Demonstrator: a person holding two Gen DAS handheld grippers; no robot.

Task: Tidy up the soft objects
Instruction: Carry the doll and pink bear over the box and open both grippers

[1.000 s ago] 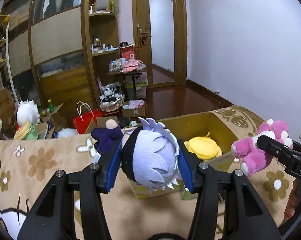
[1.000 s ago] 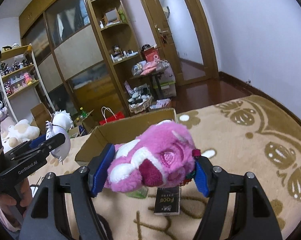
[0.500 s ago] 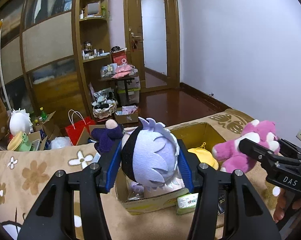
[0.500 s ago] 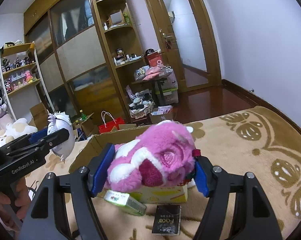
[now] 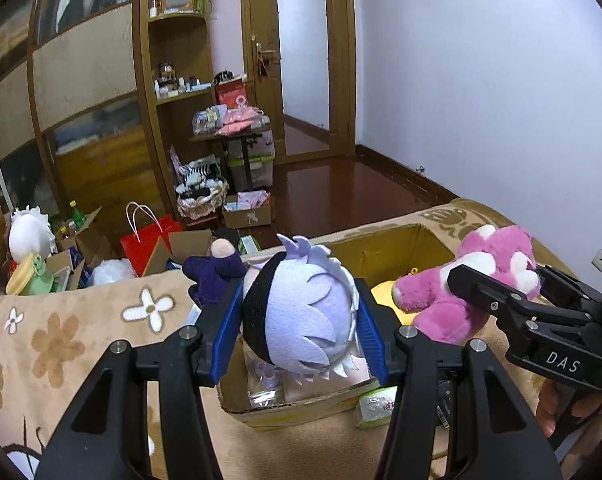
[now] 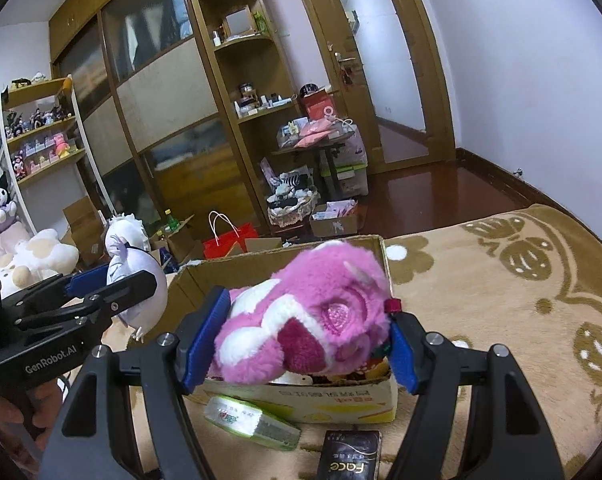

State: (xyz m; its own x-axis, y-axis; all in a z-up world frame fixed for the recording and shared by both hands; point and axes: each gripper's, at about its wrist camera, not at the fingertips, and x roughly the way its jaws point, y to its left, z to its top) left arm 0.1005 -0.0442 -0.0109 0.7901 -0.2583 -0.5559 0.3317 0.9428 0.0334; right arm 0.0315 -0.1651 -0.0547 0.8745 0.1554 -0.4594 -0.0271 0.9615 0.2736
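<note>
Two plush toys held over the cardboard box (image 5: 389, 252)

Left tool (image 5: 299, 330) grips the white-haired doll (image 5: 301, 320); right tool (image 6: 297, 344) clamps the pink bear (image 6: 301, 320). Both hang just above the open box, directly below.

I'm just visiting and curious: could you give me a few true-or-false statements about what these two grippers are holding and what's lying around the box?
1. The right gripper is shut on a pink plush bear. True.
2. The left gripper is open and holds nothing. False: it is shut on a white-haired plush doll.
3. Both toys are held above an open cardboard box. True.
4. A yellow soft toy lies inside the box. True.
5. The box sits on bare wooden floor. False: it rests on a tan flowered blanket.
6. A green packet lies inside the box. False: it lies outside, against the box's front.
</note>
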